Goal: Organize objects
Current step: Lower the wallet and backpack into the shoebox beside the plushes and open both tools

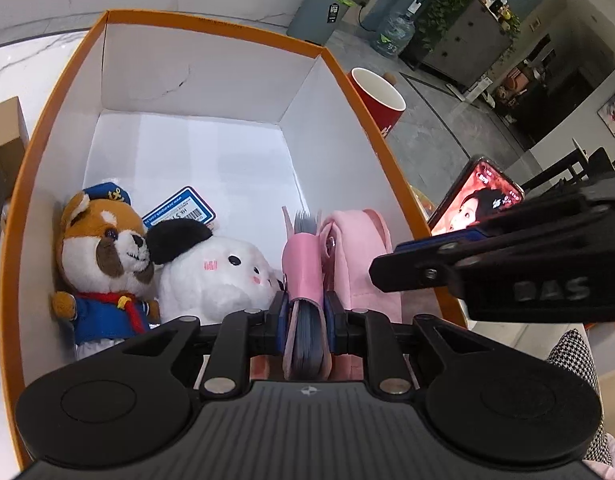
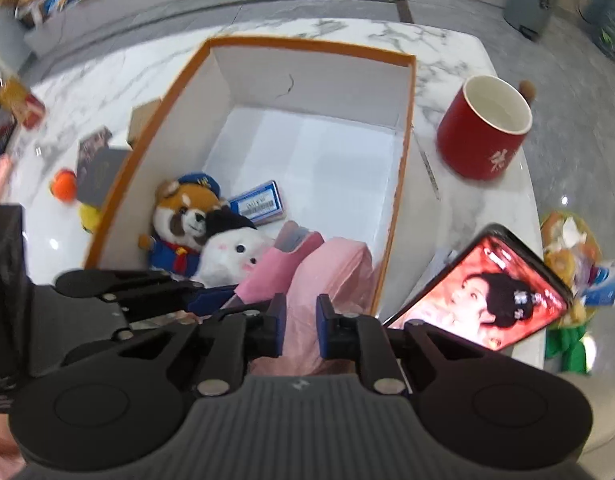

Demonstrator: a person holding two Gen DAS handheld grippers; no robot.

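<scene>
Pink leather sits clamped in my left gripper (image 1: 306,316): a small pink notebook (image 1: 305,280) with grey-blue page edges, held upright by its spine end, the blue pads pressing both covers. It hangs inside the orange-rimmed box (image 1: 47,152), low at the near end.

Just right of that claw a folded pink cloth (image 1: 359,252) lies against the box wall. Just left of it the white plush (image 1: 223,276) leans on the sailor-suited plush (image 1: 107,256), with a blue barcode tag (image 1: 179,210) behind them. Ahead of the claw the white box floor is bare.

My right gripper (image 2: 300,330) hovers over the same pink cloth (image 2: 331,280), its jaws narrow with a small gap between the pads. I cannot tell from the blurred right wrist view whether those pads pinch any fabric or only hang above it. Right of it, outside the box, a phone (image 2: 483,292) with a lit screen leans up, and the red mug (image 2: 483,128) stands farther ahead on the marble table (image 2: 467,208).

As I judge it, the step in hand is seating the notebook between the cloth and the white plush. To do it well I should keep it upright, lower until its bottom edge rests on the floor, and use the right claw to hold the cloth aside. Only then should I ease the left pads apart and lift straight up, so the notebook does not tip onto the plush.
</scene>
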